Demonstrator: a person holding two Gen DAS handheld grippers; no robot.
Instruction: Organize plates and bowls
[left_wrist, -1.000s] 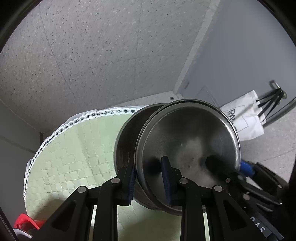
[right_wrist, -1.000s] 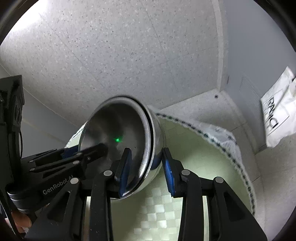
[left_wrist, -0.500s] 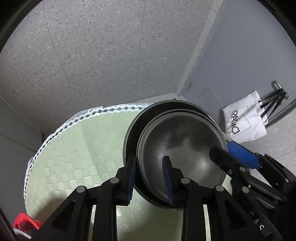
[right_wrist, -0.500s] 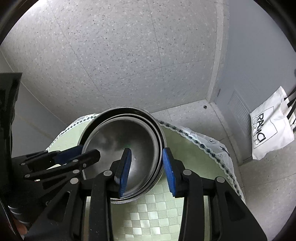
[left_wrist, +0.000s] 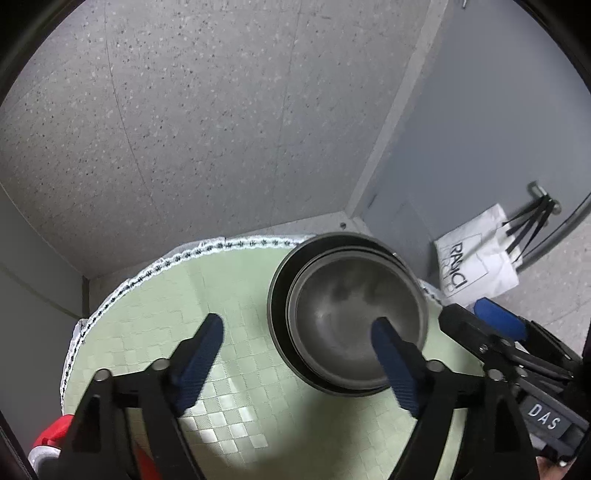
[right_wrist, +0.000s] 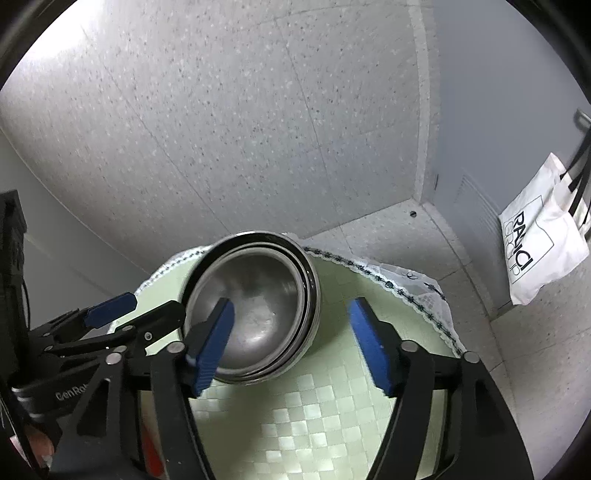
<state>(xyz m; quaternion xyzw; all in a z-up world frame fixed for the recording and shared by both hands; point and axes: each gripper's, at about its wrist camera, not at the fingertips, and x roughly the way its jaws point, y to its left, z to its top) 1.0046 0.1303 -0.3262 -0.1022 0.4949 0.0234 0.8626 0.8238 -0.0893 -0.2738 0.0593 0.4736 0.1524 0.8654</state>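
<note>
Nested steel bowls (left_wrist: 343, 314) stand upright on the round table's green checked cloth (left_wrist: 229, 295), near its far edge. They also show in the right wrist view (right_wrist: 255, 302). My left gripper (left_wrist: 301, 354) is open and empty; its right finger reaches over the bowls' near rim. My right gripper (right_wrist: 291, 343) is open and empty; its left finger overlaps the bowls. Each gripper's fingers show in the other's view, beside the bowls.
A lace trim (left_wrist: 155, 269) edges the table. A red and white object (left_wrist: 44, 443) sits at the near left edge. A white tote bag (right_wrist: 535, 254) hangs on the grey wall at right. Speckled floor lies beyond the table.
The tilted bowls were lowered flat onto the cloth, one inside the other. Both grippers let go of the rims, opened wide and drew back.
</note>
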